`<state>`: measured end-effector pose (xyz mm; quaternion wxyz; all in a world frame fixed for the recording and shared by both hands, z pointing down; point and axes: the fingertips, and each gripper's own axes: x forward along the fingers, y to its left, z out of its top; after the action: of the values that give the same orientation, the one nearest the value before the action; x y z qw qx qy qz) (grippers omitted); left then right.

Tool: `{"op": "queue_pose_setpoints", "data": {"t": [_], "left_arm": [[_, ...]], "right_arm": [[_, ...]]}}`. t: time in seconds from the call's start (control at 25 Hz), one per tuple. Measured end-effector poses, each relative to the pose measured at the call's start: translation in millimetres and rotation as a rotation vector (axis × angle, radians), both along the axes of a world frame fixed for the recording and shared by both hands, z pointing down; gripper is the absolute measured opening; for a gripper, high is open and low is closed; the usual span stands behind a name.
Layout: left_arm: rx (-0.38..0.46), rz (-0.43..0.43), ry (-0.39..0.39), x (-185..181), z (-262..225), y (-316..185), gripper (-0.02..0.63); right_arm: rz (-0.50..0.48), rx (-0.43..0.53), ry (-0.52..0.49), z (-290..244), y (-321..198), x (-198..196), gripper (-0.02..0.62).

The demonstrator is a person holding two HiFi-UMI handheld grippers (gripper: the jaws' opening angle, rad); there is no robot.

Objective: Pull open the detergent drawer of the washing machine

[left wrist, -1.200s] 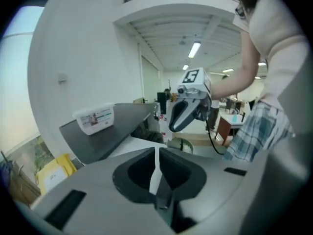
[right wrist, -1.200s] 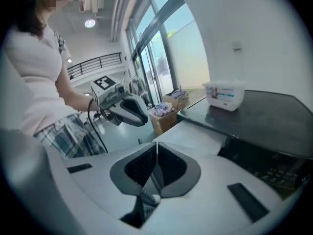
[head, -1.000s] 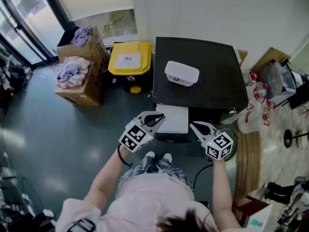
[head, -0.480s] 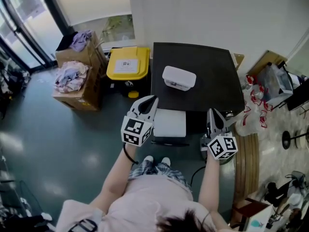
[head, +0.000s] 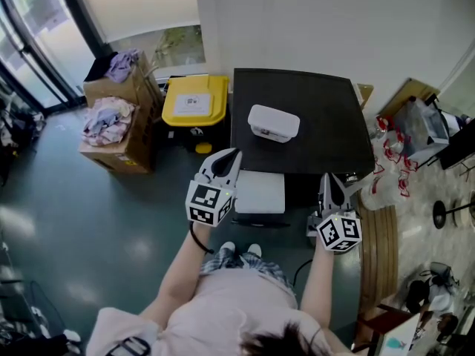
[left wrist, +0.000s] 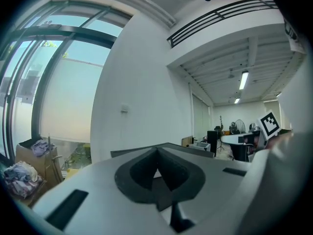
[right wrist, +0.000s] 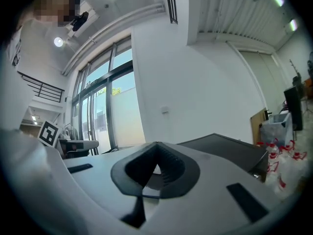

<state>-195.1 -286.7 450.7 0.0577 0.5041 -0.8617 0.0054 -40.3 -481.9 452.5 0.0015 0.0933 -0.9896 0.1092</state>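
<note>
The washing machine's dark top [head: 326, 117] bears one white tub [head: 273, 123] — left of centre.

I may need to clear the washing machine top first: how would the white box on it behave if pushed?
The white box looks like thin plastic, so it is probably light and rigid. Low and wide, it would likely slide rather than tip. The dark machine top looks smooth, so it may skid easily.

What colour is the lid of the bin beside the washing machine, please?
Yellow lid, best in the head view.
</note>
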Motion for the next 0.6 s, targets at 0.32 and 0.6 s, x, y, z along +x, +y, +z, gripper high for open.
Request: {"op": "queue_pose_setpoints", "data": {"t": [0.32,0.6], "left_arm": [[-0.003,0.002,0.006,-1.8,3.7,-2.1,0.026],[-0.004,0.006,0.004,-3.6,2.4,-4.0,0.026]], "right_arm": [[-0.005,0.006,0.013,5.2,-1.4,-1.5,0.015],[-0.006,0.011,0.02,2.9,-3.6,-4.0,0.015]]}}
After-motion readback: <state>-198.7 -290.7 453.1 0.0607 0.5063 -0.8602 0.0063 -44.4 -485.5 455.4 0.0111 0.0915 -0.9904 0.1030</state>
